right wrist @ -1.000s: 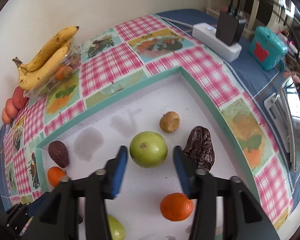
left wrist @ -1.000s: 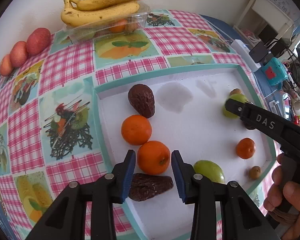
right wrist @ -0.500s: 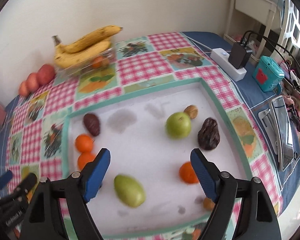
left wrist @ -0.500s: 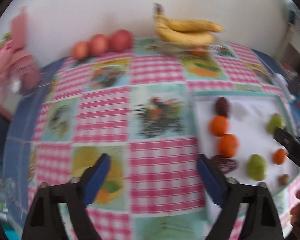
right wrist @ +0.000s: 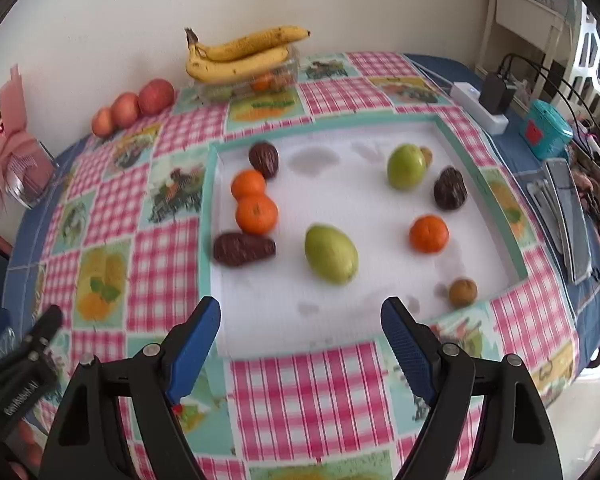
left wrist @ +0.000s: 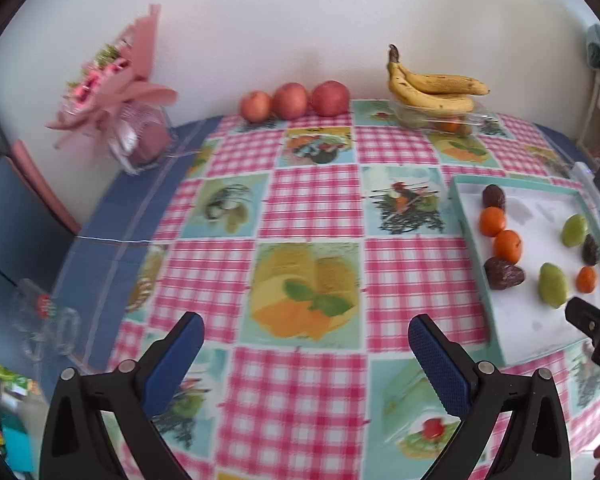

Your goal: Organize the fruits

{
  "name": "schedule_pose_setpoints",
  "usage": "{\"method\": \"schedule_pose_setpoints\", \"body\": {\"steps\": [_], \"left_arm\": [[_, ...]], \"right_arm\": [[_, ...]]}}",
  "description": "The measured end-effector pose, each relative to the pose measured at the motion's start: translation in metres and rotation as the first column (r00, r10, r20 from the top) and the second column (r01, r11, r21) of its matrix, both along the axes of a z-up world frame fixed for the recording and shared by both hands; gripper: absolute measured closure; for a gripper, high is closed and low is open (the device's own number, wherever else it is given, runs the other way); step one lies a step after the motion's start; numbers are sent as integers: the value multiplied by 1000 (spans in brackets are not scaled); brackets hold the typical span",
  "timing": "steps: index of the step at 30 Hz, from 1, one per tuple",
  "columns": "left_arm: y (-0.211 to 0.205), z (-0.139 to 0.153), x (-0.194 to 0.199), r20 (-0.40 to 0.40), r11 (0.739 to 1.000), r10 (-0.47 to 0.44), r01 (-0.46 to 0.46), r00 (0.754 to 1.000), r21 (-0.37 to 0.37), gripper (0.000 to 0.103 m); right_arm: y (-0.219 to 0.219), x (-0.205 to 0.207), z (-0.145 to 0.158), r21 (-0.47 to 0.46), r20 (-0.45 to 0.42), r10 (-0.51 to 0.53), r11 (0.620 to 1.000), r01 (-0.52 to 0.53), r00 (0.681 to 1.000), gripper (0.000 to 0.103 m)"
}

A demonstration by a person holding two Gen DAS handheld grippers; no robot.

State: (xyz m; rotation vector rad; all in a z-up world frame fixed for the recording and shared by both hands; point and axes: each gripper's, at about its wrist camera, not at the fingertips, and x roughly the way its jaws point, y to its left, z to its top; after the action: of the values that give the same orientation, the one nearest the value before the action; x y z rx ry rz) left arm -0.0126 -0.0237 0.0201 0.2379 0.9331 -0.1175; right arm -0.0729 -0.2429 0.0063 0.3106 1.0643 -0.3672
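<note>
Right wrist view: the right gripper [right wrist: 300, 340] gapes wide and empty at the near edge of the white tray [right wrist: 380, 320], smooth green mango [right wrist: 331, 254] just beyond it. Left gripper [left wrist: 306, 350], equally wide and empty, hangs over the checked tablecloth [left wrist: 316, 196], with the round oranges [left wrist: 507, 245] and wrinkled dark fruit [left wrist: 503, 273] far right.

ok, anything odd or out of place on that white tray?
Nothing spilled or damaged. Faint grey smudges mark the tray near its back and front edges. The fruit lies loose: oranges left, one alone right.

A pink bouquet [left wrist: 112, 92] is leaning against the wall; a power strip [right wrist: 480, 108] and teal box [right wrist: 545, 130] are lying beside the tablecloth [left wrist: 300, 208].
</note>
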Motion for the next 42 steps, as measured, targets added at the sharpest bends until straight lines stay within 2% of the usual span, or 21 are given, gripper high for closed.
{"method": "schedule_pose_setpoints", "body": {"steps": [5, 9, 14, 17, 22, 42], "left_arm": [[6, 7, -7, 6, 1000, 22, -22, 1000, 3, 0], [3, 5, -6, 13, 994, 64, -65, 998, 86, 0], [1, -8, 1, -52, 993, 54, -48, 997, 104, 0], [3, -16, 6, -99, 993, 64, -54, 993, 102, 0], [4, -21, 9, -132, 994, 70, -57, 989, 94, 0], [3, -23, 12, -142, 995, 65, -52, 988, 90, 0]], "right_arm": [[4, -10, -10, 7, -21, 6, 1000, -6, 1000, 20], [3, -13, -7, -2, -3, -10, 1000, 10, 1000, 20], [5, -10, -9, -5, -9, 6, 1000, -6, 1000, 20], [8, -9, -7, -20, 1, 14, 1000, -14, 1000, 20], [10, -6, -8, -24, 0, 27, 999, -27, 1000, 20], [15, -3, -7, -32, 6, 59, 998, -58, 998, 20]]}}
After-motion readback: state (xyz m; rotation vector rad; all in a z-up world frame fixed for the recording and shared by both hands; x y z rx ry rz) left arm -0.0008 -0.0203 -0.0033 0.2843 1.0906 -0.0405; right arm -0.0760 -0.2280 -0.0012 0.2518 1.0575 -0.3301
